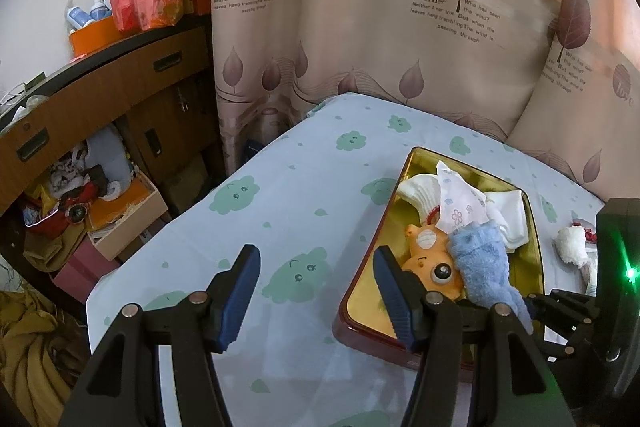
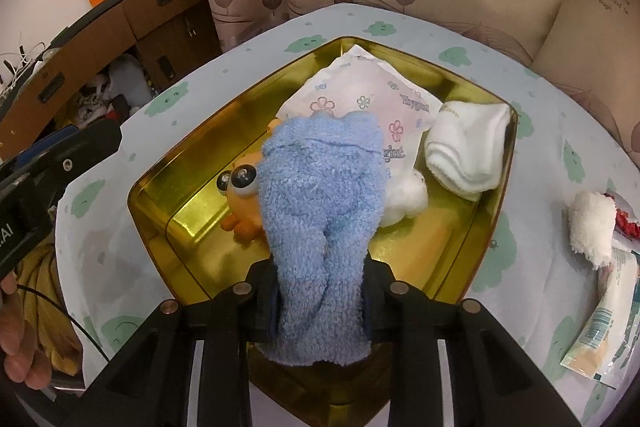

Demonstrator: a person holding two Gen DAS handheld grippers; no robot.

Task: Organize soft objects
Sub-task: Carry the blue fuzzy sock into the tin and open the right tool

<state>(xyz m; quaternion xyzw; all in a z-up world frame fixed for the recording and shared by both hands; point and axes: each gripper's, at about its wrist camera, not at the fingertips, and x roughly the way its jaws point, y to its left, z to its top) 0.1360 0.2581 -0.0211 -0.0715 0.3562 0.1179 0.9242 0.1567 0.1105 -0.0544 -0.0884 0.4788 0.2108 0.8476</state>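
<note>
- Holding: right claw [image 2: 320,307], closed on a blue fuzzy sock [image 2: 320,195]; the sock hangs forward over the gold tin tray [image 2: 160,187] and covers part of the orange plush toy [image 2: 240,203].
- Left claw [image 1: 316,295]: jaws spread wide, nothing between them; it sits over the bed sheet [image 1: 280,187] just beside the tray's left edge, its right finger overlapping the rim.
- Gold tin tray, on the bed: contains the orange plush toy with bulging eyes, a flower-printed tissue pack [image 2: 360,99], a folded white sock [image 2: 468,147] at the right side, and a white cotton ball [image 2: 404,195] touching the blue sock.
- Outside the tray, on the sheet to its right: a white fluffy sock [image 2: 592,227], a red-and-white item [image 2: 624,219] only partly seen, and a flat printed packet [image 2: 600,327].
- Background: leaf-patterned curtain [image 1: 400,27]; wooden cabinet [image 1: 100,99] at left.
</note>
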